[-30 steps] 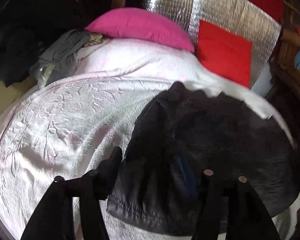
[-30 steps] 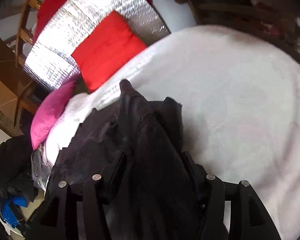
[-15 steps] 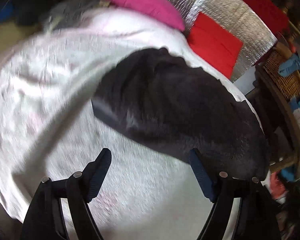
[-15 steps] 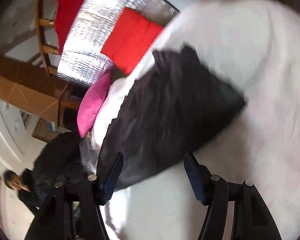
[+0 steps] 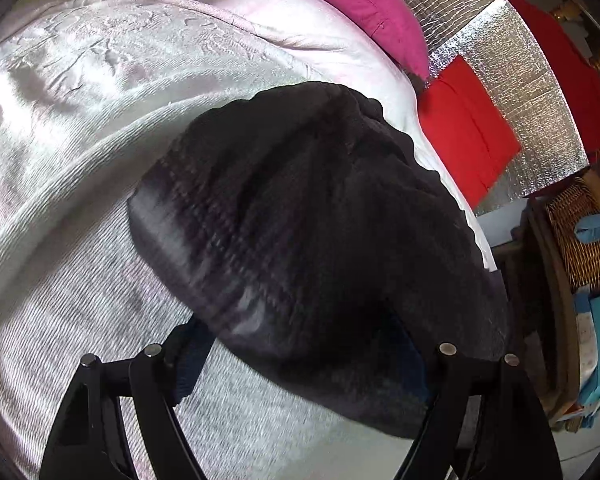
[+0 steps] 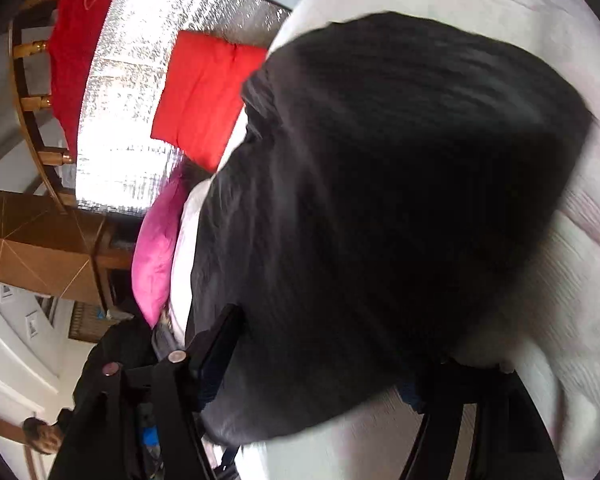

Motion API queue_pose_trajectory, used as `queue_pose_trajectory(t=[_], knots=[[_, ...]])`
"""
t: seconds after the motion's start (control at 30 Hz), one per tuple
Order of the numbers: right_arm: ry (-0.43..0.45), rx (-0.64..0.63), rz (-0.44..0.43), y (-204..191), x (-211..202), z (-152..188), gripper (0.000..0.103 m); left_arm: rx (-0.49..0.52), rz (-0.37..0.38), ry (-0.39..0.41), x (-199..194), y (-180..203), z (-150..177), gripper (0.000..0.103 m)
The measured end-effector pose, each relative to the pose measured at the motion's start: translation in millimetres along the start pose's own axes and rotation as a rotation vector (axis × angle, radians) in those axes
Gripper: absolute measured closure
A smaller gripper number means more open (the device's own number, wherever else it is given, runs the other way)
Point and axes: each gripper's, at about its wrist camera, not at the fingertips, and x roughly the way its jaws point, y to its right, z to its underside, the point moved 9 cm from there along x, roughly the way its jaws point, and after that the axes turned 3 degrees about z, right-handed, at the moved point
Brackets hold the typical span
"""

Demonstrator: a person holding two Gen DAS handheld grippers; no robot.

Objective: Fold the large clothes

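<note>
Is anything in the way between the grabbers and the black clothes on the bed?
Nothing visible is. The black garment lies on the white bedspread, its near edge between the open fingers of the left gripper and the right gripper. The pink pillow and red cushion lie beyond it.

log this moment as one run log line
stage: folding | item: black garment on white bedspread | left gripper: open, straddling hem | right gripper: open
</note>
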Motion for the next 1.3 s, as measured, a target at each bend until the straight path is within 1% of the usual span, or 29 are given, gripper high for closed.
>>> queue_pose_trajectory(t=[0.07, 0.1, 0.13, 0.17, 0.2, 0.23, 0.27, 0.3, 0.33, 0.4, 0.5, 0.6, 0.7, 0.77, 0.8, 0.83, 0.87, 0.9, 0.93, 1.0, 1.03, 1.13, 1.17, 1.2, 1.23, 1.3], knots=[[0.028, -0.009, 0.008, -4.2, 5.2, -6.2, 0.03, -0.024, 0.014, 0.016, 4.0, -0.3, -6.3, 0.022], [0.047, -0.026, 0.017, -7.7, 7.8, -8.6, 0.031, -0.035, 0.016, 0.025, 3.9, -2.3, -5.4, 0.026], [0.061, -0.049, 0.036, -9.8, 9.1, -9.9, 0.032, -0.039, 0.008, 0.033, 4.8, -3.7, -7.2, 0.034], [0.073, -0.066, 0.055, -12.2, 11.0, -10.2, 0.037, -0.032, 0.0, 0.035, 5.9, -3.7, -8.8, 0.037], [0.087, -0.097, 0.08, -15.6, 12.4, -9.2, 0.047, -0.019, -0.004, 0.043, 5.6, -2.0, -10.9, 0.045], [0.091, -0.127, 0.099, -19.3, 13.9, -6.7, 0.051, -0.005, -0.009, 0.053, 2.6, -1.5, -12.2, 0.053], [0.094, -0.146, 0.107, -23.0, 14.1, -5.5, 0.056, 0.016, -0.019, 0.066, 4.0, 3.5, -15.8, 0.057], [0.099, -0.166, 0.11, -26.9, 12.9, -4.8, 0.061, 0.046, -0.031, 0.079, 3.1, 8.6, -16.0, 0.063], [0.105, -0.183, 0.108, -31.7, 11.3, -4.5, 0.062, 0.093, -0.052, 0.098, -0.4, 15.2, -15.7, 0.069], [0.114, -0.207, 0.101, -40.2, 7.5, -3.0, 0.065, 0.158, -0.082, 0.132, -7.8, 24.8, -14.8, 0.073], [0.099, -0.211, 0.081, -42.6, -1.2, 2.7, 0.067, 0.189, -0.083, 0.148, -21.7, 30.2, -12.6, 0.075], [0.082, -0.241, 0.076, -43.0, -13.0, 10.3, 0.067, 0.208, -0.078, 0.136, -38.4, 25.5, -3.9, 0.075], [0.052, -0.274, 0.07, -37.1, -34.5, 25.0, 0.067, 0.236, -0.083, 0.129, -58.7, 13.7, 12.7, 0.075], [0.031, -0.295, 0.071, -31.0, -43.8, 33.2, 0.067, 0.236, -0.094, 0.118, -63.7, 5.4, 21.9, 0.074], [0.016, -0.302, 0.073, -26.6, -45.1, 38.0, 0.066, 0.227, -0.113, 0.105, -62.2, -0.5, 24.8, 0.07], [-0.009, -0.3, 0.076, -20.8, -42.2, 41.6, 0.064, 0.221, -0.139, 0.074, -58.3, -8.2, 27.6, 0.06], [-0.037, -0.286, 0.082, -11.5, -41.9, 45.3, 0.062, 0.216, -0.154, 0.041, -49.3, -13.7, 28.0, 0.054], [-0.068, -0.256, 0.09, -2.3, -38.0, 45.9, 0.047, 0.189, -0.155, 0.006, -42.5, -22.8, 27.9, 0.044], [-0.103, -0.213, 0.091, 6.4, -36.8, 45.1, 0.045, 0.148, -0.141, -0.012, -42.4, -30.4, 24.4, 0.034], [-0.149, -0.141, 0.056, 14.8, -44.8, 39.4, 0.045, 0.098, -0.107, -0.04, -51.5, -36.5, 17.1, 0.032], [-0.163, -0.106, 0.035, 17.4, -55.3, 33.7, 0.045, 0.094, -0.088, -0.044, -57.6, -37.6, 13.1, 0.032], [-0.143, -0.059, 0.002, 27.4, -84.8, 17.3, 0.045, 0.073, -0.052, -0.029, -77.4, -46.1, 4.9, 0.031], [-0.129, -0.038, 0.002, 35.3, -95.3, 11.1, 0.043, 0.068, -0.049, -0.018, -83.8, -50.8, 2.1, 0.03], [-0.117, -0.015, 0.016, 45.5, -102.0, 5.7, 0.04, 0.063, -0.06, -0.003, -89.1, -53.9, 1.8, 0.03], [-0.105, 0.014, 0.03, 57.6, -107.0, 0.9, 0.04, 0.045, -0.101, 0.032, -96.5, -63.5, -2.7, 0.03], [-0.099, 0.072, 0.006, 67.6, -106.5, -7.3, 0.039, 0.003, -0.126, 0.079, -103.6, -73.9, -10.0, 0.03]])
